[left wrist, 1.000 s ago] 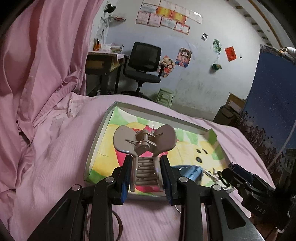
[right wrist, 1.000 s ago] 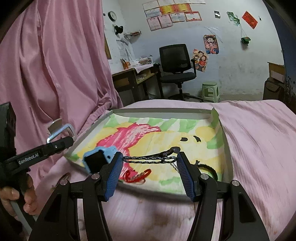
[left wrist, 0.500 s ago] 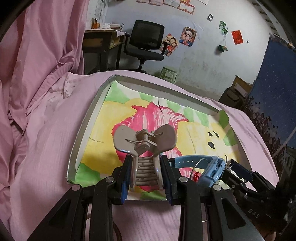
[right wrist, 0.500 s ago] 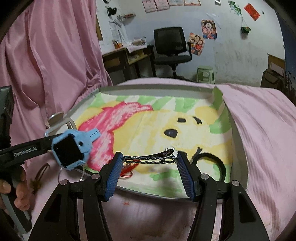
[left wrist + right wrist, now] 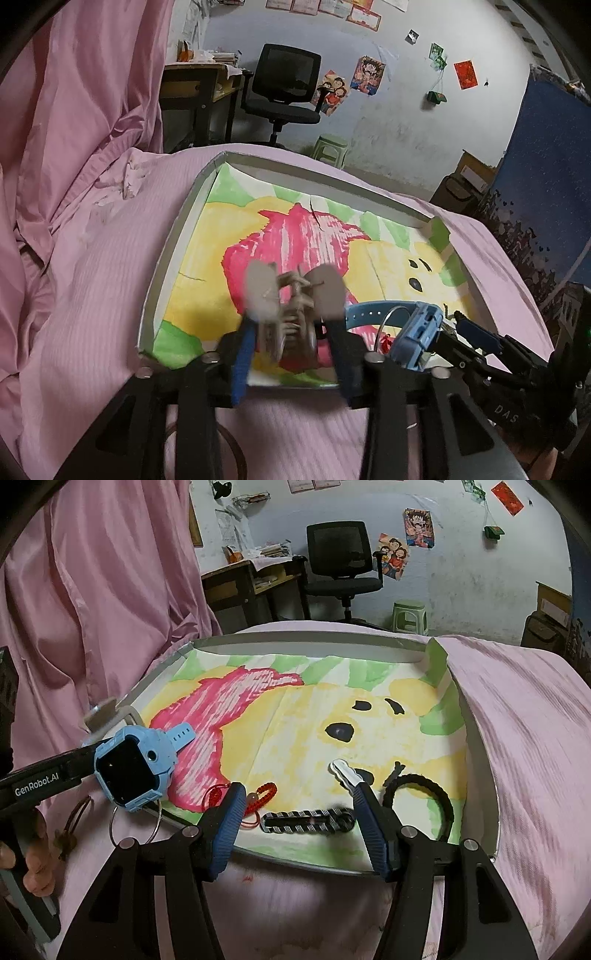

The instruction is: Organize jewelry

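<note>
1. The beige plastic claw hair clip (image 5: 291, 314) sits between the fingers of the left gripper (image 5: 291, 354), over the near edge of the shallow grey tray (image 5: 173, 243). A second ago the fingers were clamped on it; now the jaws are opening and the clip is blurred, so it looks to be dropping free.
2. Likely meaning: the clip is being released into the tray, one item nearly done.
3. The clip has two rounded wings on top, a wire spring and ribbed teeth below.
4. The braided black-and-white cord bracelet (image 5: 308, 821) hung across the right gripper (image 5: 299, 812) half a second ago; now it lies on the tray liner between the fingers, pads apart and not pressing it. Judged as just dropped.
5. Both grippers have come lower toward the tray.
6. Nearby in the tray: red cord bracelet (image 5: 264, 794), black braided band (image 5: 424, 794).
7. Light blue square-faced smartwatch (image 5: 136, 768) rests at the tray's left edge, just beside a metal ring (image 5: 136, 825).
8. The tray lies on a bed with a pink sheet (image 5: 535, 757).
</note>
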The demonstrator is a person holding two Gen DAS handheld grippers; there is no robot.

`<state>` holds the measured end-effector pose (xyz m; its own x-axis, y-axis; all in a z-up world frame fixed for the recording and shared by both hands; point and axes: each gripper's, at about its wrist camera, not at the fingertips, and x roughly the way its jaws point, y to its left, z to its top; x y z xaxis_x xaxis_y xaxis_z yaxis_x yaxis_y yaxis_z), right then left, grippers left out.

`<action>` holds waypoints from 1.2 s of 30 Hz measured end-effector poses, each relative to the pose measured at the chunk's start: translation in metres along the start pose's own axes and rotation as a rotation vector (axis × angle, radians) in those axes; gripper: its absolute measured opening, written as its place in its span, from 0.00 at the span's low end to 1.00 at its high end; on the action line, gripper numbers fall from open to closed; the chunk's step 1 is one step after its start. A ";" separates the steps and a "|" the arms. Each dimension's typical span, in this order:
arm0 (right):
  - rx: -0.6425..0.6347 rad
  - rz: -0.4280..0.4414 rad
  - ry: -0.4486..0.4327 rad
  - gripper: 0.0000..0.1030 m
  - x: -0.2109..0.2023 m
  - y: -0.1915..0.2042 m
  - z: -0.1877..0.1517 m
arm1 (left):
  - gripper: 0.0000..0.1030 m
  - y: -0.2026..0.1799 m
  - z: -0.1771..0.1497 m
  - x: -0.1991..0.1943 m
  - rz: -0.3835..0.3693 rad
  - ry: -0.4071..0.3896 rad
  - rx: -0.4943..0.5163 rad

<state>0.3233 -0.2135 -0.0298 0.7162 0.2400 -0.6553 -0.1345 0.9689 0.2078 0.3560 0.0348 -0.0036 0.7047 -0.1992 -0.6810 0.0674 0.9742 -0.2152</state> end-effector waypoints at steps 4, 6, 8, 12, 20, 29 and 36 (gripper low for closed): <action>0.002 -0.001 -0.031 0.61 -0.012 0.000 -0.002 | 0.57 0.001 -0.005 -0.013 -0.012 -0.042 -0.007; -0.003 -0.007 -0.048 0.66 -0.020 -0.001 -0.003 | 0.63 0.001 -0.007 -0.019 -0.014 -0.063 -0.010; -0.010 -0.014 -0.077 0.71 -0.030 -0.002 -0.004 | 0.66 0.001 -0.011 -0.027 -0.016 -0.086 -0.013; -0.019 -0.018 -0.145 0.81 -0.055 -0.003 -0.006 | 0.75 0.000 -0.019 -0.045 -0.018 -0.136 -0.014; -0.042 -0.018 -0.274 0.92 -0.101 0.001 -0.013 | 0.85 -0.002 -0.038 -0.079 -0.029 -0.218 0.001; -0.051 -0.018 -0.368 0.98 -0.139 0.004 -0.030 | 0.95 -0.010 -0.066 -0.115 -0.035 -0.311 0.036; -0.044 -0.007 -0.433 0.99 -0.160 0.005 -0.045 | 0.98 -0.018 -0.086 -0.135 -0.035 -0.361 0.073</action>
<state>0.1768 -0.2446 0.0433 0.9370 0.1953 -0.2897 -0.1512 0.9742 0.1677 0.1988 0.0347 0.0325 0.9038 -0.1953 -0.3808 0.1370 0.9750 -0.1749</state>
